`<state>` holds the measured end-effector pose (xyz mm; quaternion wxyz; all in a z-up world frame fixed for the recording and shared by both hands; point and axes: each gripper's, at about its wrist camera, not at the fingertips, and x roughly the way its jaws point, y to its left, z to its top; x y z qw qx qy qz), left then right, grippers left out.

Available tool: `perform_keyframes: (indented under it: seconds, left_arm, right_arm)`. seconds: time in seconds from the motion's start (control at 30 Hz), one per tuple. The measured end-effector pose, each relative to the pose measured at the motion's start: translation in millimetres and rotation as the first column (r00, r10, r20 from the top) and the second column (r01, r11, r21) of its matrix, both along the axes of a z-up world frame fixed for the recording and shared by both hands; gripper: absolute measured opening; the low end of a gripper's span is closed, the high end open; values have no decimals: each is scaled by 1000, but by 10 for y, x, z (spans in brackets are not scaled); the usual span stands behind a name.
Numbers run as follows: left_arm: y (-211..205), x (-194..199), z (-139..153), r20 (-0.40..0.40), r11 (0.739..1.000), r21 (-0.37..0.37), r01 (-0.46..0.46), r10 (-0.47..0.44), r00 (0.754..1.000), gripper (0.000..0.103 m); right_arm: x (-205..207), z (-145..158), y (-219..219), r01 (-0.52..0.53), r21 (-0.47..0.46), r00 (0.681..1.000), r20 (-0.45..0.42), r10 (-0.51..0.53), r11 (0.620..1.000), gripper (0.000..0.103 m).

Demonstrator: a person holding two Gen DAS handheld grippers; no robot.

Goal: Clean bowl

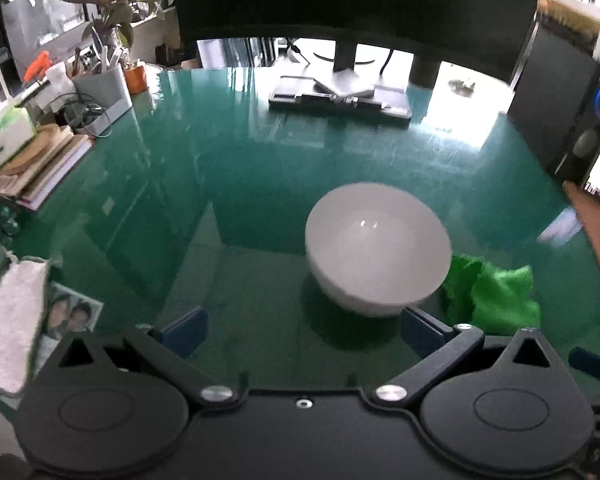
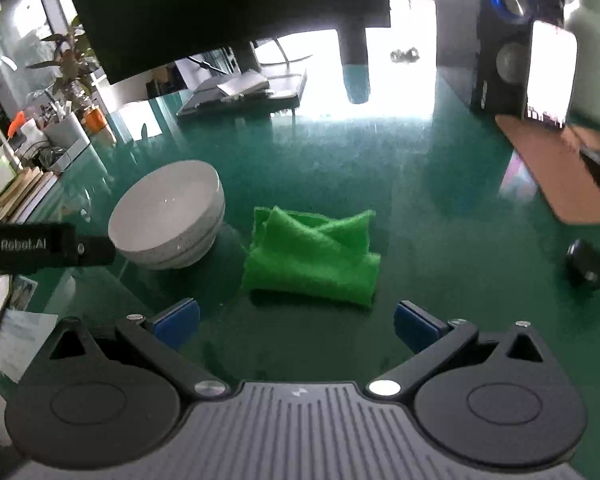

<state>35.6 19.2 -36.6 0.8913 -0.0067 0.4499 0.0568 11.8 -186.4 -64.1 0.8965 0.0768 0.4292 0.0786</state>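
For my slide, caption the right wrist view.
Open tongs above folded green cloth, white bowl beside it.

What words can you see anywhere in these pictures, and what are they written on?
"GenRobot.AI": white letters on the black bar at the left edge of the right wrist view; its first letter is cut off.
Tissue box: print too blurred to read.
Paper sheet: too blurred to read.

Green cloth (image 2: 312,258) beside white bowl (image 2: 168,216), wide-apart fingers (image 2: 178,318) empty
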Motion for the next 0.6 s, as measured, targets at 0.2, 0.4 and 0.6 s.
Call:
perform_keyframes:
  seconds: [0.2,0.4,0.6]
  left_arm:
    - [-106,1,-25,-11,996,81,27,-26,1000,102]
    - [-212,66,-68,-9,983,183,26,-25,1000,102]
    - [-204,85,-80,-15,981,194,25,-23,1000,102]
  right_arm:
    - [47,-62,-9,70,-57,996,-55,-73,996,103]
    - [51,-69,34,59,-87,997,-50,-64,994,103]
    - [93,-100,17,54,-85,996,-65,-60,995,103]
